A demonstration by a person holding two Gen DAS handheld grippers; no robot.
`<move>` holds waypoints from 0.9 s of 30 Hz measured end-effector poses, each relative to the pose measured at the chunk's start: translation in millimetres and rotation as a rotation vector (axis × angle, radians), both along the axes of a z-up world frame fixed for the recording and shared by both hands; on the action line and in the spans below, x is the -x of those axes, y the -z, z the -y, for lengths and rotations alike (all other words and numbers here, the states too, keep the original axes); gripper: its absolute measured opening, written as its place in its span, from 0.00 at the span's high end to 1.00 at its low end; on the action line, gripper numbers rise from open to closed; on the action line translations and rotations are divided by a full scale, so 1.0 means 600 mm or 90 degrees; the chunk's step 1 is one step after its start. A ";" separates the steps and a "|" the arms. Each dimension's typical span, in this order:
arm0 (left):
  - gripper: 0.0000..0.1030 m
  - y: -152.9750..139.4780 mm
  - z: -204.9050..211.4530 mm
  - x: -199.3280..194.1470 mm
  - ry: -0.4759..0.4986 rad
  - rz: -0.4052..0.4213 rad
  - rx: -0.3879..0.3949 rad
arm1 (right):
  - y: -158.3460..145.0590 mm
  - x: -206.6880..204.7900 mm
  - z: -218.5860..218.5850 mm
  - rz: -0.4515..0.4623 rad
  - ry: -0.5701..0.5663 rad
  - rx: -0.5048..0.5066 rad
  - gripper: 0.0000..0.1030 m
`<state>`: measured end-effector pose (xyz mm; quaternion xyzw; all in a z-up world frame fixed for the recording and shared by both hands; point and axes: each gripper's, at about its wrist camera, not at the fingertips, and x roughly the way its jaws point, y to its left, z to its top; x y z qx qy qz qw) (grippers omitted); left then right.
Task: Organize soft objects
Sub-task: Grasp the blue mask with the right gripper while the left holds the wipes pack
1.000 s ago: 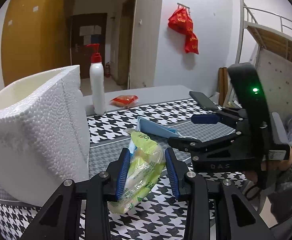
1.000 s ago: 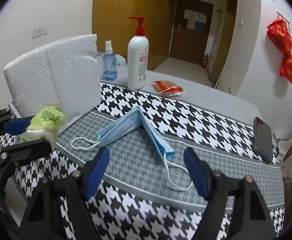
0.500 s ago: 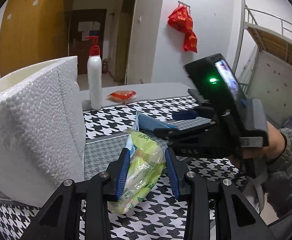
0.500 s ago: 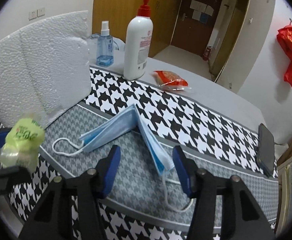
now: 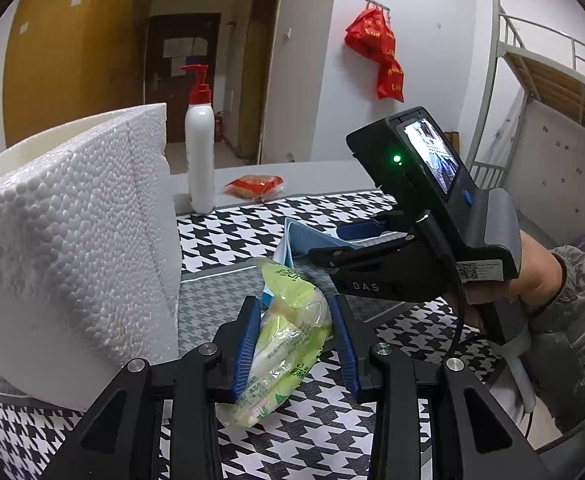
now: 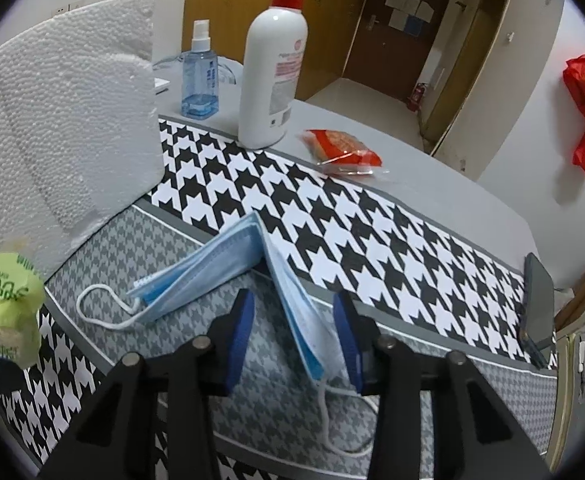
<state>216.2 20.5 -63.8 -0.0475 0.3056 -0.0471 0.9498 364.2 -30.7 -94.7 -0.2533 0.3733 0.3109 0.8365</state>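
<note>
My left gripper is shut on a soft green and yellow packet, held above the houndstooth cloth beside the white foam box. The same packet shows at the left edge of the right wrist view. A folded blue face mask lies tent-like on the grey part of the cloth. My right gripper straddles the mask's right flap; its jaws are closing, and the pads are still clear of the flap. From the left wrist view, the right gripper reaches in over the mask.
A white pump bottle and a blue spray bottle stand at the back. A red snack packet lies on the grey tabletop. A dark phone rests at the cloth's right edge. A person's hand holds the right gripper.
The right gripper moved forward and down over the mask while its jaws narrowed around the right flap. The left gripper stayed put with the packet.
</note>
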 end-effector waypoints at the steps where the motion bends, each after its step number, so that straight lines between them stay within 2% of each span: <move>1: 0.63 0.000 0.000 0.000 -0.001 -0.001 -0.001 | 0.002 -0.001 -0.002 -0.002 -0.001 0.002 0.56; 4: 0.63 0.002 0.000 -0.003 -0.003 -0.003 -0.002 | 0.006 -0.006 -0.006 -0.013 -0.006 0.002 0.57; 7: 0.63 0.002 0.001 -0.005 -0.009 -0.008 -0.006 | 0.013 -0.009 -0.010 -0.016 0.001 0.013 0.69; 9: 0.63 0.001 0.002 -0.005 -0.012 -0.010 -0.007 | 0.014 -0.013 -0.006 -0.017 0.015 0.010 0.88; 17: 0.63 -0.007 0.002 0.004 -0.017 -0.008 -0.014 | -0.009 -0.003 0.012 -0.013 0.035 -0.020 0.89; 27: 0.63 -0.037 0.019 0.048 -0.009 0.021 -0.032 | -0.056 0.053 0.050 0.022 0.067 -0.059 0.89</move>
